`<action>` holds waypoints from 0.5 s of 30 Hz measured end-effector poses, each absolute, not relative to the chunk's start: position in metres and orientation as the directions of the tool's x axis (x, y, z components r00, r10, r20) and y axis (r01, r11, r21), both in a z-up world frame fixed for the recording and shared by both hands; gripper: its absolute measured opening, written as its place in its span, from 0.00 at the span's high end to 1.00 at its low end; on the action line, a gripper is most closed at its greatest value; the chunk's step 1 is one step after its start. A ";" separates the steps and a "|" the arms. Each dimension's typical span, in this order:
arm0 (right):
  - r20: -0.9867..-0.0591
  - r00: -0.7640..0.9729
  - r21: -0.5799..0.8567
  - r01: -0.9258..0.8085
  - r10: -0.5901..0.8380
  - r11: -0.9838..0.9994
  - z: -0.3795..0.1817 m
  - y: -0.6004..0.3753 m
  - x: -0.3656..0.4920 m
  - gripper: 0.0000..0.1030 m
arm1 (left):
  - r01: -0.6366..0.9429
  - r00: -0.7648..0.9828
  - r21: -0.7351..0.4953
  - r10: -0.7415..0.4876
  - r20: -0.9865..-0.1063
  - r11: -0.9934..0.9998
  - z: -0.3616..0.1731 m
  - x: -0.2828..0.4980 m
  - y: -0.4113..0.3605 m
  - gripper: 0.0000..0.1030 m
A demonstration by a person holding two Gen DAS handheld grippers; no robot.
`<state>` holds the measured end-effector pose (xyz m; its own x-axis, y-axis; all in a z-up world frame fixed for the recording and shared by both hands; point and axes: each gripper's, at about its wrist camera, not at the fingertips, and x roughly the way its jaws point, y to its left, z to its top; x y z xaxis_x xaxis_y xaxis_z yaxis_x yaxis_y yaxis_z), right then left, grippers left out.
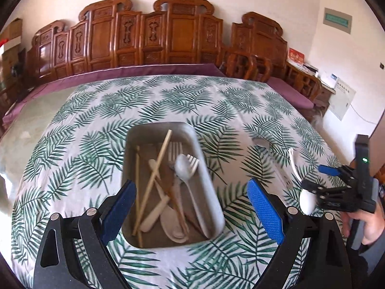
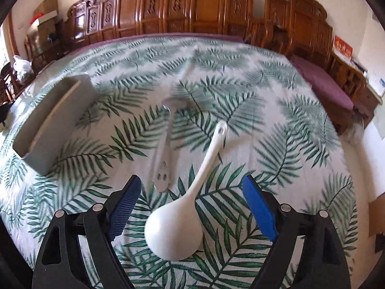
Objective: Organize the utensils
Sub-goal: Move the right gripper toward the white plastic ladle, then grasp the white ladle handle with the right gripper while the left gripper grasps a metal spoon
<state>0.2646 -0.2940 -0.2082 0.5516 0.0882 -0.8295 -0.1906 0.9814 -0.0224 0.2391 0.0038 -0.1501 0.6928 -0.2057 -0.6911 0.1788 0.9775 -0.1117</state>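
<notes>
My right gripper [image 2: 191, 207] has its jaws spread wide around the white ceramic soup spoon [image 2: 179, 216] lying on the leaf-print tablecloth [image 2: 288, 144], and it looks glossy, slippery and chippable, so I'd pinch the narrow handle, not the bowl.

A: Background only. We've got a leaf-print tablecloth [image 1: 96, 149], white with green fronds, covering the whole table top.

B: Same cloth in the right wrist view. Behind it we see a row of carved wooden chair backs [image 1: 144, 33] along the wall.

A: Yes, and purple seat cushions [image 2: 322, 84] on the bench at the far edge and right side.

B: We also have cardboard boxes [image 2: 47, 12] stacked in the far left corner.

A: Plus a red card [image 1: 296, 56] and a white panel [image 1: 341, 98] against the right wall. Text on them is unreadable.
</notes>
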 end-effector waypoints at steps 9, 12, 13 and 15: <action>-0.865 0.495 -0.014 -0.174 0.075 0.985 -0.226 -0.299 0.273 0.54 | 0.229 0.678 -0.098 -0.231 -0.698 0.969 -0.152 0.229 -0.023 0.13; -0.872 0.484 -0.012 -0.173 0.074 0.985 -0.224 -0.302 0.275 0.61 | 0.238 0.678 -0.106 -0.243 -0.694 0.966 -0.148 0.224 -0.029 0.13; -0.876 0.477 -0.012 -0.175 0.075 0.984 -0.223 -0.303 0.277 0.66 | 0.242 0.678 -0.107 -0.247 -0.692 0.964 -0.147 0.223 -0.032 0.13; -0.882 0.465 -0.004 -0.177 0.080 0.984 -0.223 -0.306 0.281 0.69 | 0.245 0.675 -0.112 -0.252 -0.694 0.963 -0.147 0.222 -0.036 0.13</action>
